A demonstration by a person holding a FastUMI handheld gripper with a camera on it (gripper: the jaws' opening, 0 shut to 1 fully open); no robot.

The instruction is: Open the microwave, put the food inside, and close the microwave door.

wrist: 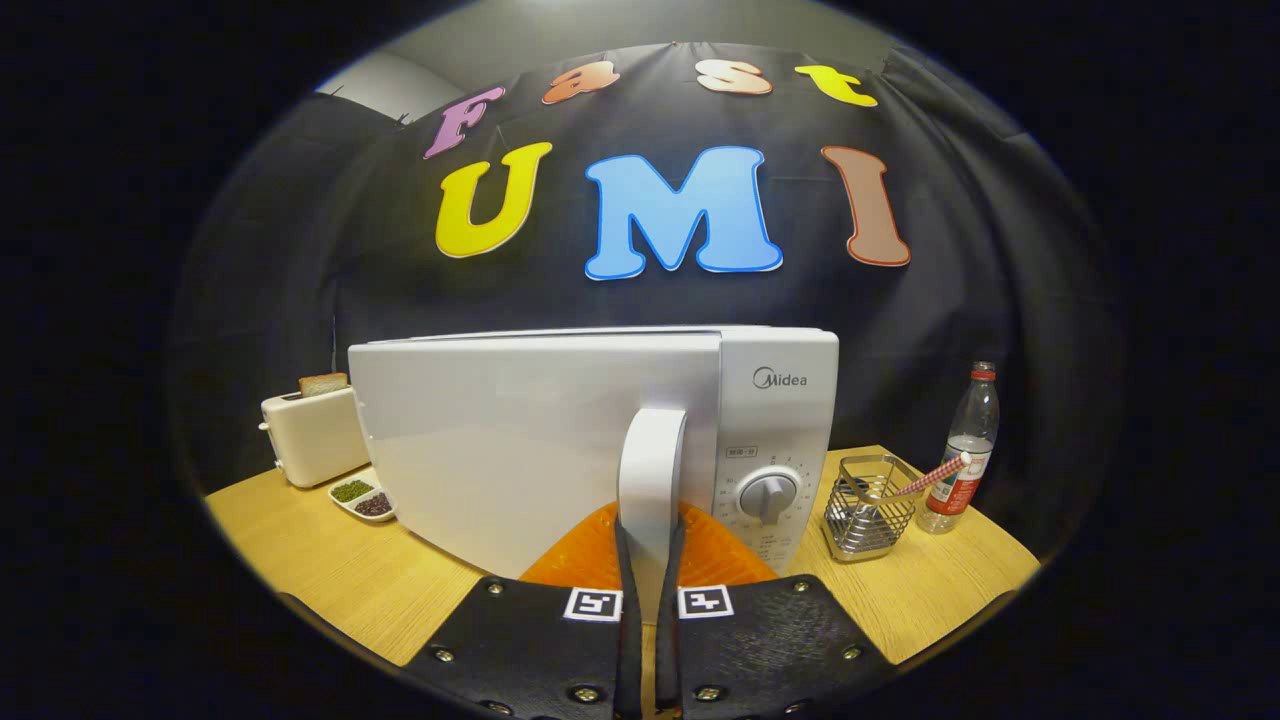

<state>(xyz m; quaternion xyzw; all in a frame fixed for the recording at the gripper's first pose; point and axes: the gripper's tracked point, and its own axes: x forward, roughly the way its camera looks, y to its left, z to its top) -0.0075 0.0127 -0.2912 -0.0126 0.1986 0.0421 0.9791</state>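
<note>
A white microwave [780, 420] stands on the wooden table [330, 570], its control dial [767, 495] to the right of the door. The door [500, 440] is swung a little way out toward me, with a thin gap along its top edge. Its upright white handle [652, 460] runs down between my fingers, and my gripper [650, 565] is shut on it, both fingers pressing its sides. A small white dish of green and dark food [362, 497] lies on the table to the left of the microwave, beyond the door's hinge side.
A cream toaster [313, 440] with a bread slice in its slot stands behind the dish at the left. Right of the microwave are a wire basket [868, 505] holding a striped stick and a plastic bottle [965, 450]. Black cloth walls the back.
</note>
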